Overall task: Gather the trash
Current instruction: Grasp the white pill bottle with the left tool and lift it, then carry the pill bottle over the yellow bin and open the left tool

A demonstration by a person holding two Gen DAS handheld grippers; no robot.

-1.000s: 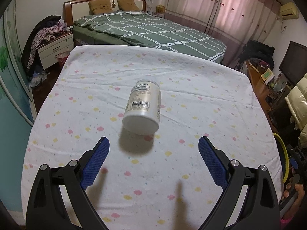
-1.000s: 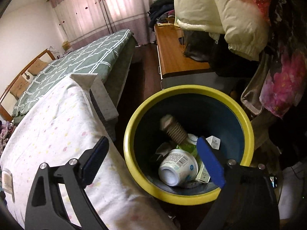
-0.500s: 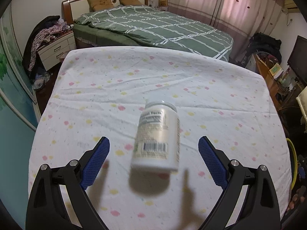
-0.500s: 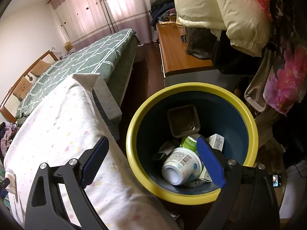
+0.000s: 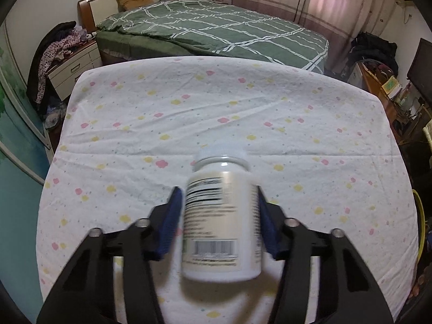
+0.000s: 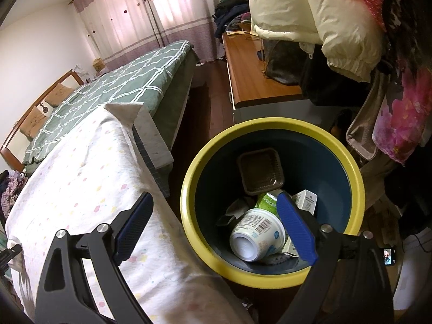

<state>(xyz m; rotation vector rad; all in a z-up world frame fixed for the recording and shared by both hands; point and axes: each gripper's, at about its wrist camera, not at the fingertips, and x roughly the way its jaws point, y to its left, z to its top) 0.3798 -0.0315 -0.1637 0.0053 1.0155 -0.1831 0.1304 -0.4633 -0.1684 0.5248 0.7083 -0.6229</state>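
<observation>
Bottle (image 5: pixel 222 217) sits clamped in the just-closed left tongs (image 5: pixel 218 216); right tongs (image 6: pixel 216 226) gape empty.

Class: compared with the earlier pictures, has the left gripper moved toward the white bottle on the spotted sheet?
Yes. The left gripper advanced over the spotted sheet; its jaws have just been closing around the white bottle.

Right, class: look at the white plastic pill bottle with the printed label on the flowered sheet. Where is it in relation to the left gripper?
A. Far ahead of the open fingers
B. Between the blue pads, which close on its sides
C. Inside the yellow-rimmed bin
B: the white plastic pill bottle sits between the left gripper's blue pads, which have just been closing on its sides.
</observation>
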